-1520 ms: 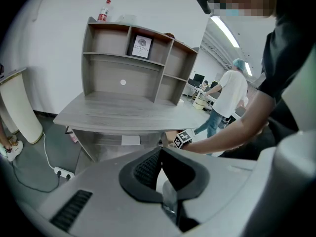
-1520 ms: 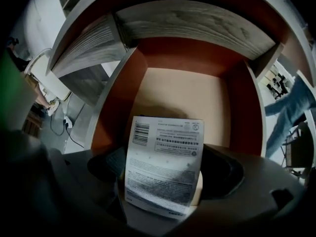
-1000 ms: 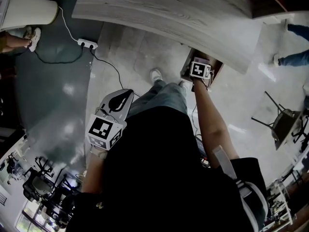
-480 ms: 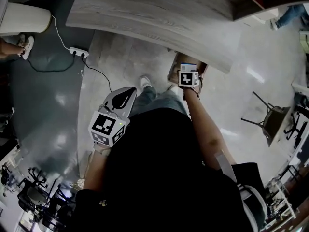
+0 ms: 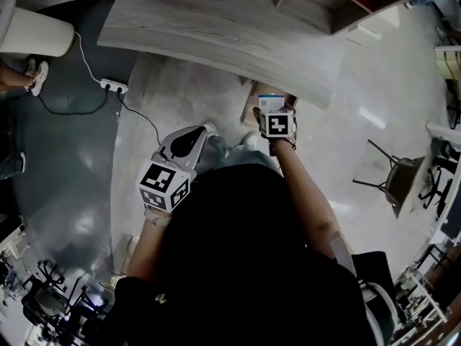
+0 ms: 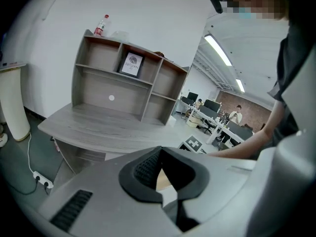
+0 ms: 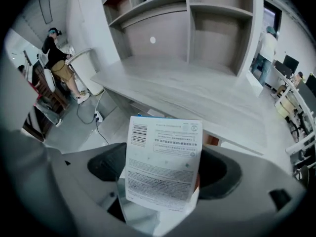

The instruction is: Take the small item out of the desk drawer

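My right claw (image 7: pixel 162 171) grips the small box (image 7: pixel 164 147), seemingly clear of the drawer (image 5: pixel 251 107), left claw (image 6: pixel 159 154) closed on nothing; next, probably, set it on the desk (image 5: pixel 216 34).

Centre of right gripper view: box (image 7: pixel 165 152), smooth white printed card. Right gripper (image 7: pixel 163 174): matt grey plastic shell, matt black pads (image 7: pixel 106 164). Left gripper (image 6: pixel 159 174): the same matt grey plastic, with its black pad finely ribbed. Head view, top: desk (image 5: pixel 216 34), matt grey wood-grain. Right of that frame: floor (image 5: pixel 360 121), pale and glossy, mirroring lights.
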The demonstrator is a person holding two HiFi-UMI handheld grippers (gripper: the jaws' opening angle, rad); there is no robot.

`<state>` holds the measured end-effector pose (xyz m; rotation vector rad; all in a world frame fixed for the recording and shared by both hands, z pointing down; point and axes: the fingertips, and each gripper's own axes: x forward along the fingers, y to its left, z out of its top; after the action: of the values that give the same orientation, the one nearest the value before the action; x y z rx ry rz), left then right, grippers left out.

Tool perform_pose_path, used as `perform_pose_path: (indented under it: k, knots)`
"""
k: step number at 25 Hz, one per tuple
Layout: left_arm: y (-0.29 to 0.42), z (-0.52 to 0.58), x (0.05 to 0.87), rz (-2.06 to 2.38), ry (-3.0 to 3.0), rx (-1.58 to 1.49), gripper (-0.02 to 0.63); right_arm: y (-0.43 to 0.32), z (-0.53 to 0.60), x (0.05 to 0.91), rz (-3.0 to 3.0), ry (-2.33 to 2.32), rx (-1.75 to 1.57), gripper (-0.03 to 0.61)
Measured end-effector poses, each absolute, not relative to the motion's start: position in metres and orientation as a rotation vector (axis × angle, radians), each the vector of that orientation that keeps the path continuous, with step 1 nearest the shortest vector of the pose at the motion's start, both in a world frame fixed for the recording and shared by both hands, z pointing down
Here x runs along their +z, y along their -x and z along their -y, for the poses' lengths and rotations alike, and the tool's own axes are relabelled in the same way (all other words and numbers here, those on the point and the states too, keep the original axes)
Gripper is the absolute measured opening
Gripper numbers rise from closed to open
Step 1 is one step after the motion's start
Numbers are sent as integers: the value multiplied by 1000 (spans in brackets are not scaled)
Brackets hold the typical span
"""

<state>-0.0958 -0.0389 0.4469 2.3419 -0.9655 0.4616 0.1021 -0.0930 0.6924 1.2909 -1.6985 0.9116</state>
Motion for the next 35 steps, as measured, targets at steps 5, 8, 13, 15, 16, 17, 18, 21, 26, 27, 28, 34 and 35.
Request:
perform_pose_path:
  k: [5,8,13,15,16,17,18,21,26,27,28,34,35]
  knots:
    - [88,41,438,972,-2375,437,9,-88,94,638,1815,-1292,948,425]
    - [86,47,433,982,-2386,416,9,-79,101,596,1911,-1300,936,425]
    - [87,62,424,1000,-2406,386,9,-68,112,529,2065,-1323,879,425]
    - [85,68,419,1004,-2418,371,9,-65,115,504,2127,-1329,855,425]
    - [84,71,416,1003,-2426,362,9,-64,116,492,2159,-1331,841,425]
    - [82,74,412,1001,-2436,352,9,-64,117,479,2192,-1334,823,425]
    - [79,77,409,998,-2448,343,9,-63,119,467,2227,-1338,803,425]
    - [71,87,399,990,-2483,324,9,-64,121,432,2329,-1348,735,425]
    - [57,99,380,970,-2528,288,9,-71,119,384,2434,-1366,622,425]
    - [54,101,377,967,-2537,281,9,-72,119,378,2448,-1369,612,425]
    - [52,103,374,967,-2545,275,9,-74,118,371,2461,-1370,606,425]
    - [44,109,360,972,-2586,256,9,-81,111,333,2562,-1363,483,425]
    - [43,109,357,970,-2592,254,9,-82,111,326,2578,-1364,457,425]
